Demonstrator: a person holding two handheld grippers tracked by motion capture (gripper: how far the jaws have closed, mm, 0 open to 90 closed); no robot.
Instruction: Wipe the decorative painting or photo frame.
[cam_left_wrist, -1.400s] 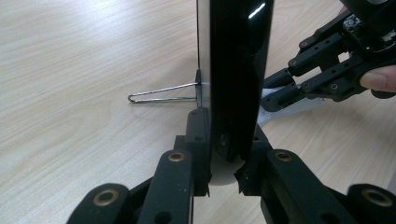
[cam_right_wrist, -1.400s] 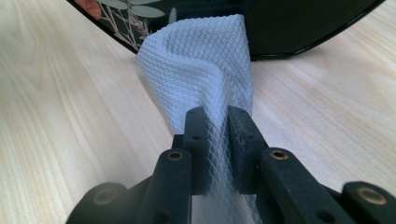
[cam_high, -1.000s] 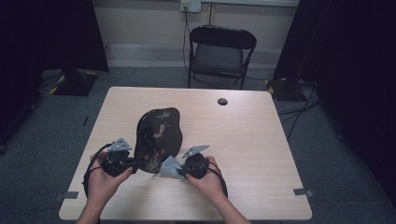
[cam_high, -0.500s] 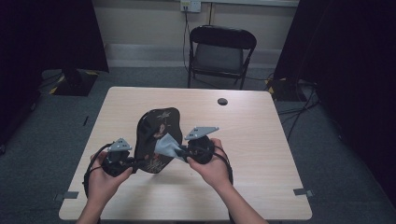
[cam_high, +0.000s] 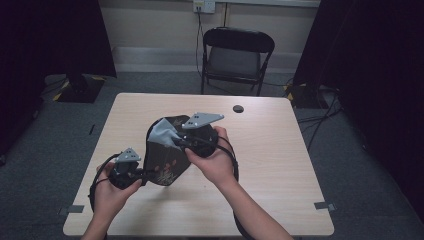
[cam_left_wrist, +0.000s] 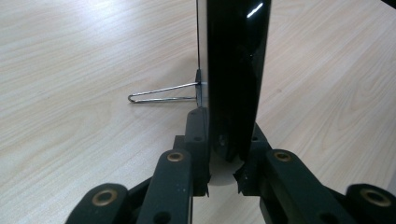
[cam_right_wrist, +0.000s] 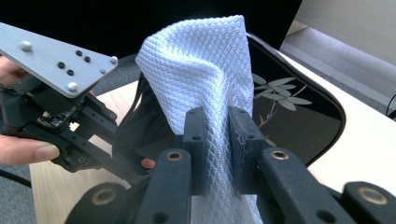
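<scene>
While the left gripper (cam_high: 131, 170) pinches the glossy black tray (cam_high: 162, 160) by its edge at seven o'clock, holding it upright on the pale wood table (cam_high: 280, 150), the right gripper (cam_high: 192, 140) clamps a waffle-textured white cloth (cam_right_wrist: 205, 70) against the tray's face.

Plenty of room on the table (cam_high: 280, 165), esp. right side

Only clutter: black lacquer tray (cam_high: 167, 155) standing mid-table w/ its wire stand (cam_left_wrist: 163, 93) poking out behind, plus small black disc (cam_high: 238, 108) near far edge. Folding chair (cam_high: 237, 55) sits beyond.
</scene>
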